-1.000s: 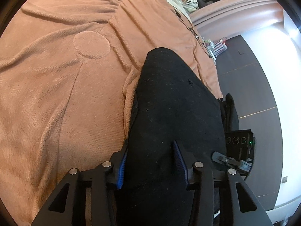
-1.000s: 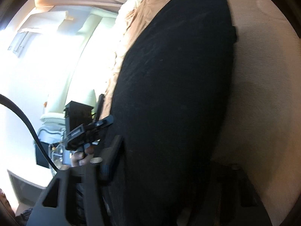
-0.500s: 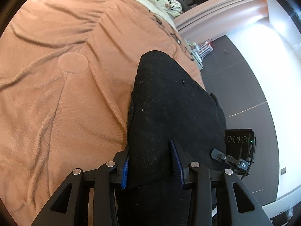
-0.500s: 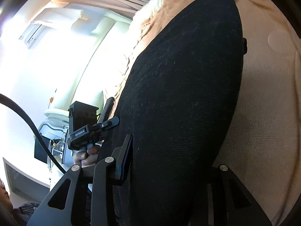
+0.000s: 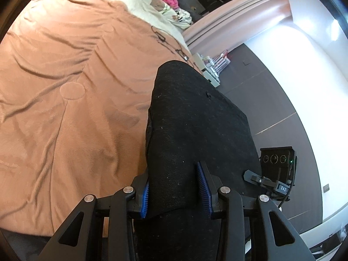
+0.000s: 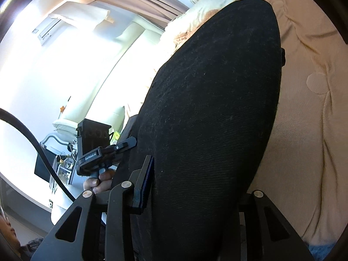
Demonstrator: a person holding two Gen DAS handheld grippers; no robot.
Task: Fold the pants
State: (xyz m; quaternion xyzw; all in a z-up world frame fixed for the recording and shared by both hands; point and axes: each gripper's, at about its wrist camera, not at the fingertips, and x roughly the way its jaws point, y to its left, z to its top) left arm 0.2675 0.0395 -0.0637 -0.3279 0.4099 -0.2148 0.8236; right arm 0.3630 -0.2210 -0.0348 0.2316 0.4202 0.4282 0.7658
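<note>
Black pants point(image 5: 195, 119) hang as a broad folded band above the peach blanket point(image 5: 65, 119) of a bed. My left gripper point(image 5: 174, 184) is shut on one edge of them; the blue pads point(image 5: 203, 184) press the cloth from both sides. In the right wrist view the pants point(image 6: 217, 87) fill the middle and my right gripper point(image 6: 195, 187) is shut on their other edge. Its left finger point(image 6: 145, 178) shows; the right one is hidden under the fabric. The far fold still meets the blanket point(image 6: 304, 108).
The bed's edge runs along the right in the left wrist view, with dark floor point(image 5: 271, 91) beyond. Pillows and soft toys point(image 5: 165, 6) lie at the head end. A hand point(image 6: 97, 180) holds the other gripper's handle. A cable point(image 6: 32, 141) hangs at left.
Both grippers have risen and carried the pants up off the blanket. More of the bed and room shows. The right jaws have narrowed onto the cloth.
</note>
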